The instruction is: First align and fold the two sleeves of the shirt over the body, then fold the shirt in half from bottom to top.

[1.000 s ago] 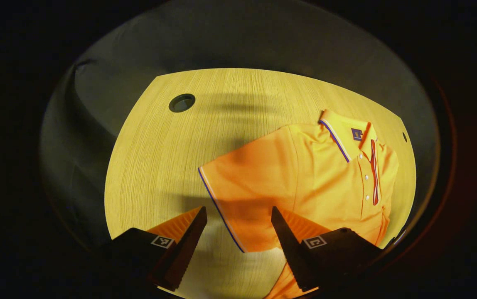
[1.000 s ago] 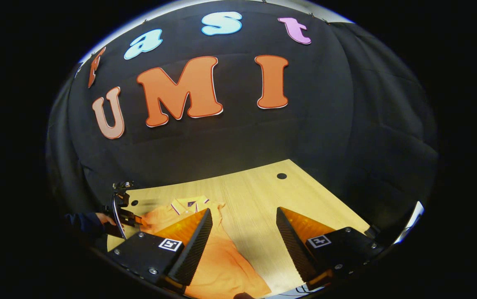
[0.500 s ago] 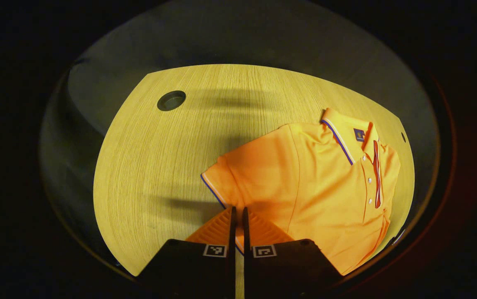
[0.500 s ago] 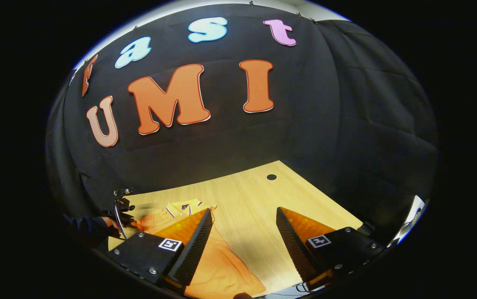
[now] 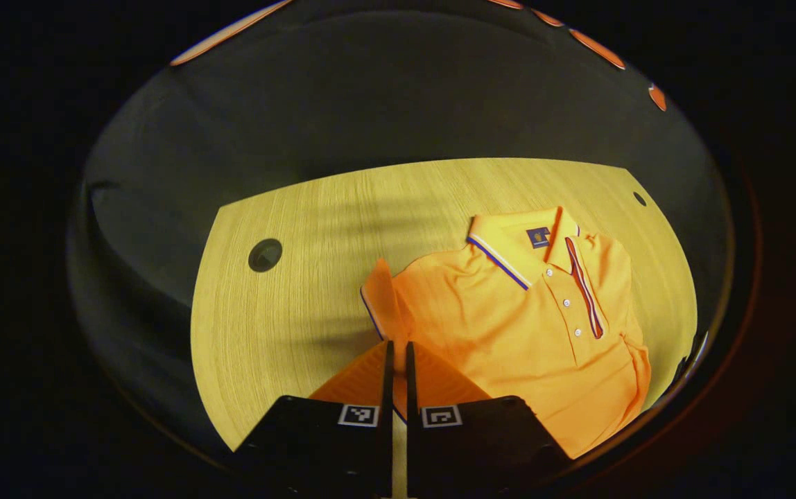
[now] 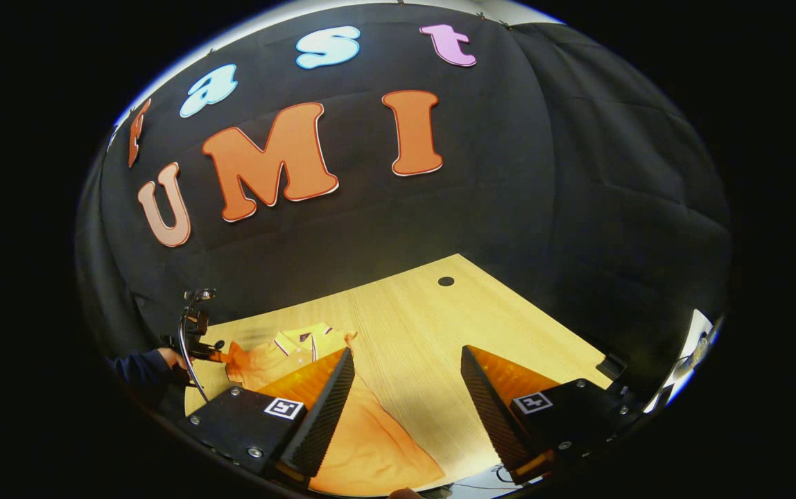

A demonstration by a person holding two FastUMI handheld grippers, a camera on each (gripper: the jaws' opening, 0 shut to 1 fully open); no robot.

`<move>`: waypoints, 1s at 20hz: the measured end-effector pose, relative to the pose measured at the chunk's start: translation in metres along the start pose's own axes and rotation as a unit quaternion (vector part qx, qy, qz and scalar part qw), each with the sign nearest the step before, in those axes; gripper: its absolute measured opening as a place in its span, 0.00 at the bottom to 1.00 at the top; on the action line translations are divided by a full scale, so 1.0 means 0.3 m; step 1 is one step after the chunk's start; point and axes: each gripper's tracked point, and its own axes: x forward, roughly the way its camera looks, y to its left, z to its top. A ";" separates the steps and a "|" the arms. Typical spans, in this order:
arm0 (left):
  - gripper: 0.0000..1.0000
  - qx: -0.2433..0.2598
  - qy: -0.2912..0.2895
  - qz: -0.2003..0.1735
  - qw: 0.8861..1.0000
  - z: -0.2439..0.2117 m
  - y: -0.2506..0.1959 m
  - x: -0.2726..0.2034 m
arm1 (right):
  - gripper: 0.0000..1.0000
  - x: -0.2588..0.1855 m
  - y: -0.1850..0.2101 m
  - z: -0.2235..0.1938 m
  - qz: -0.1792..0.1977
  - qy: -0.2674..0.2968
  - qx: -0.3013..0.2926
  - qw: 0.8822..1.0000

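An orange polo shirt (image 5: 537, 333) lies face up on the wooden table (image 5: 287, 326), collar toward the far side. My left gripper (image 5: 398, 344) is shut on the striped hem of the near sleeve (image 5: 381, 301), which stands lifted off the table beside the body. In the right gripper view my right gripper (image 6: 405, 357) hangs open above the table, nothing between its fingers, with the shirt's body (image 6: 363, 443) under its left finger. Farther off there, the left gripper (image 6: 193, 336) holds the raised sleeve (image 6: 235, 353), gripped by a hand in a dark sleeve (image 6: 141, 364).
The table has a round cable hole near its left side (image 5: 265, 254) and a smaller one at the far right (image 5: 639, 198); a hole (image 6: 446, 281) also shows ahead of the right gripper. Black cloth walls the booth behind the table's edges.
My left gripper went from open around the sleeve hem to shut on it, then lifted the sleeve up off the table. The right gripper stayed open and barely shifted.
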 end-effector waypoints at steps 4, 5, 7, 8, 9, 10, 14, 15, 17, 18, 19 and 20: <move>0.08 0.048 -0.019 -0.020 0.998 0.094 -0.157 -0.029 | 0.94 0.004 0.003 -0.013 0.001 0.005 -0.001 1.000; 0.08 0.058 -0.020 -0.027 0.998 0.109 -0.196 -0.029 | 0.94 0.002 0.002 -0.013 0.003 0.005 -0.001 1.000; 0.08 0.070 -0.005 -0.032 0.997 0.098 -0.269 -0.014 | 0.94 0.009 -0.006 -0.022 -0.001 0.006 0.003 1.000; 0.12 0.071 -0.005 -0.039 0.997 0.102 -0.313 -0.013 | 0.94 0.011 -0.015 -0.036 -0.006 0.011 0.005 1.000; 0.17 0.068 -0.013 -0.058 0.996 0.111 -0.363 -0.009 | 0.94 0.016 -0.022 -0.055 -0.007 0.016 0.008 1.000; 0.20 0.062 -0.028 -0.086 0.994 0.136 -0.423 -0.027 | 0.94 0.017 -0.023 -0.069 -0.007 0.022 0.013 1.000; 0.53 0.048 -0.073 -0.139 0.986 0.179 -0.508 -0.077 | 0.94 0.022 -0.039 -0.090 -0.013 0.029 0.021 0.999; 0.65 0.038 -0.083 -0.143 0.985 0.184 -0.505 -0.094 | 0.94 0.021 -0.046 -0.088 -0.018 0.026 0.019 0.999; 0.84 0.013 -0.116 -0.154 0.981 0.198 -0.482 -0.142 | 0.94 0.022 -0.043 -0.065 -0.027 0.008 0.010 1.000; 0.96 0.004 -0.132 -0.156 0.979 0.207 -0.463 -0.178 | 0.94 0.024 -0.040 -0.053 -0.030 -0.002 0.007 1.000; 0.99 -0.006 -0.150 -0.156 0.976 0.216 -0.448 -0.207 | 0.94 0.029 -0.035 -0.042 -0.034 -0.011 0.003 0.999; 0.98 -0.017 -0.166 -0.155 0.974 0.223 -0.429 -0.247 | 0.94 0.031 -0.026 -0.037 -0.035 -0.020 0.000 0.999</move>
